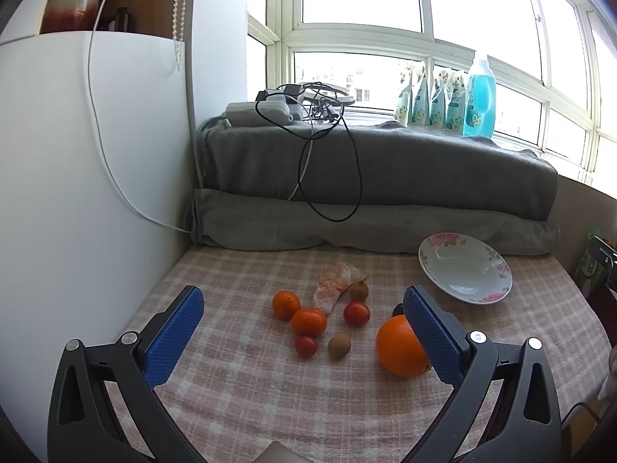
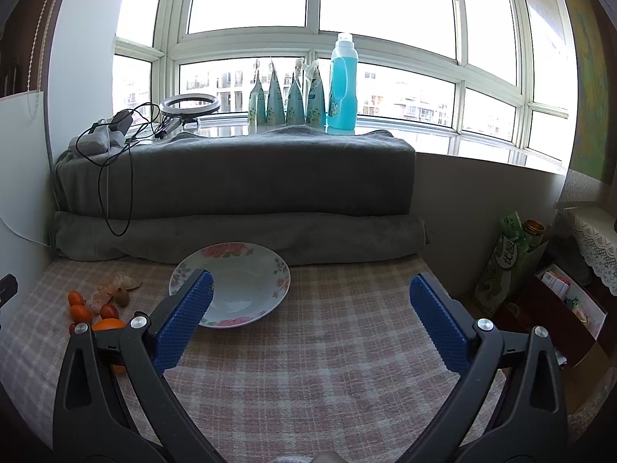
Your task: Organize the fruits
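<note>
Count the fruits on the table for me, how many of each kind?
Big orange: 1
Small oranges: 2
Red tomatoes: 2
Brown fruits: 2
Peeled orange: 1
Dark fruit, half hidden: 1
Total: 9

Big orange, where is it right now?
In the left wrist view the big orange sits on the checked cloth, partly behind the left gripper's right finger, with the flowered plate beyond it.

a matt woven checked cloth (image 1: 239,378) is spread beneath the left gripper (image 1: 304,332), whose blue pads (image 1: 173,339) are finely textured rubber on matt black plastic. ahead of the right gripper (image 2: 308,320), a glossy glazed plate (image 2: 246,289) is seen; behind it, fuzzy grey towels (image 2: 239,177).
</note>
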{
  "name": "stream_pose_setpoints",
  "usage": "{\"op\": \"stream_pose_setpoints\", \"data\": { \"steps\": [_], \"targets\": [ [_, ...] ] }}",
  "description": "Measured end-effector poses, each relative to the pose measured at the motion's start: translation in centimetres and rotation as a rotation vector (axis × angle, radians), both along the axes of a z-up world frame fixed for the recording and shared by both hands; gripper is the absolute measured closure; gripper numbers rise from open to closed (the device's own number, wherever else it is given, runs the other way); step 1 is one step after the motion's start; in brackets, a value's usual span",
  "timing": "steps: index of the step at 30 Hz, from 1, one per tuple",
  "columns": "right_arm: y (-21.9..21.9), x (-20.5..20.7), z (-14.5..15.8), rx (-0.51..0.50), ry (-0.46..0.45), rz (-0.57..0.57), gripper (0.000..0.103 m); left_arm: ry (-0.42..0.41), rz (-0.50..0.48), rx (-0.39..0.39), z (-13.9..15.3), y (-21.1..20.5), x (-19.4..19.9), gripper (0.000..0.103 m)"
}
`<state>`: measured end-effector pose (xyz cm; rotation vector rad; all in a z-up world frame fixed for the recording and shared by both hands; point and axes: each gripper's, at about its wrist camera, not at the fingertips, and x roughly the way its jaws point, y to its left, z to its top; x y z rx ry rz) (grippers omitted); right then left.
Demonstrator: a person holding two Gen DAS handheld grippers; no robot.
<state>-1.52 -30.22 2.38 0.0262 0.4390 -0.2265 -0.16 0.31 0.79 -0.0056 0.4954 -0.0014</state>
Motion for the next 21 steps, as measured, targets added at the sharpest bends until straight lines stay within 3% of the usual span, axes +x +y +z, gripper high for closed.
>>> {"op": "stream_pose_setpoints", "data": {
  "steps": [21],
  "targets": [
    [0.45, 0.06, -0.05, 0.011, 0.008, 0.004, 0.0, -0.001, 0.004, -0.001, 0.08, -0.14, -0.04, 0.0]
  ]
}}
